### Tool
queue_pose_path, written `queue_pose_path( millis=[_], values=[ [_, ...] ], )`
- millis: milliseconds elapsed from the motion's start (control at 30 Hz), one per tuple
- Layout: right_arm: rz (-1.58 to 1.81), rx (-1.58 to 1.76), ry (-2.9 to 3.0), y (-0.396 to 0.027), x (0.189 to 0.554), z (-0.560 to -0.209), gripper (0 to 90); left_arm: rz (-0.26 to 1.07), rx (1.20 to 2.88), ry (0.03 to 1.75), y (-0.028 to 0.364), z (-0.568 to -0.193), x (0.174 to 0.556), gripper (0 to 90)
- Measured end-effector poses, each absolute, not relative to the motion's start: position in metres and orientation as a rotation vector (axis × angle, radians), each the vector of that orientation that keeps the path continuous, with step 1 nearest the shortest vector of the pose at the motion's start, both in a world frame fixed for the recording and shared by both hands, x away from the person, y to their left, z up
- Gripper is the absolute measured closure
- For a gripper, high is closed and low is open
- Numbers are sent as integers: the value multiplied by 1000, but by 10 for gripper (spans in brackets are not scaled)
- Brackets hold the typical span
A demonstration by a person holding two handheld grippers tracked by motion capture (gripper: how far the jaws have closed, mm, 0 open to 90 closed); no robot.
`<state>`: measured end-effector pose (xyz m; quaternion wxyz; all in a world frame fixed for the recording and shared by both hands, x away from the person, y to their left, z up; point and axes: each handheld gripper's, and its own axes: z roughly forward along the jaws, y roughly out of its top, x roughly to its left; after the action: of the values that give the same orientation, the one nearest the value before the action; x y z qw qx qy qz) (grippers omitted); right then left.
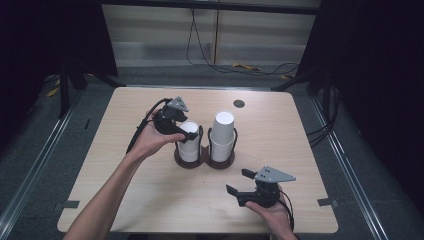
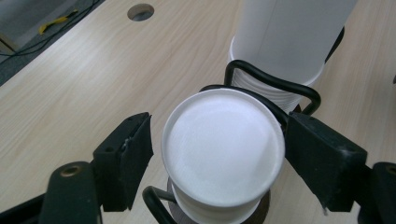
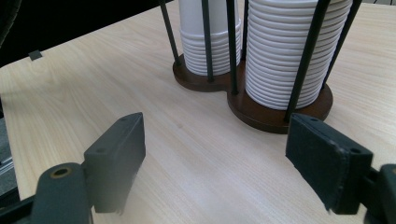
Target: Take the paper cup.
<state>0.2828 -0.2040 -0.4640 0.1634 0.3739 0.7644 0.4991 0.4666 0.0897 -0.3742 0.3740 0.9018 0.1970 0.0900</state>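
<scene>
Two cup stacks (image 1: 189, 145); left hand-held gripper (image 1: 181, 131) straddles one.

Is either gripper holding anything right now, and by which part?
Nothing is firmly held. The left gripper straddles the top cup of the left stack, one pad short of it. The right gripper is empty.

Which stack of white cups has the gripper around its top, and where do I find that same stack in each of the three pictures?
High view: the shorter cup stack stands left in the holder, at table centre, under the left gripper.
Left gripper view: seen from above, centre, its top between the jaws, a gap at the left pad.
Right gripper view: top centre-left, behind the black rods.
Shared landmark: the dark wooden holder base, also at.
</scene>
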Motion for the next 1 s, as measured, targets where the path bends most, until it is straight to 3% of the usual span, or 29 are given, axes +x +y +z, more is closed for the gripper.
queue_pose_path(
  millis=[1000],
  values=[
    [1426, 1073, 2179, -206, 283, -464, 202, 166, 2498, 494, 73, -374, 476, 315]
  ],
)
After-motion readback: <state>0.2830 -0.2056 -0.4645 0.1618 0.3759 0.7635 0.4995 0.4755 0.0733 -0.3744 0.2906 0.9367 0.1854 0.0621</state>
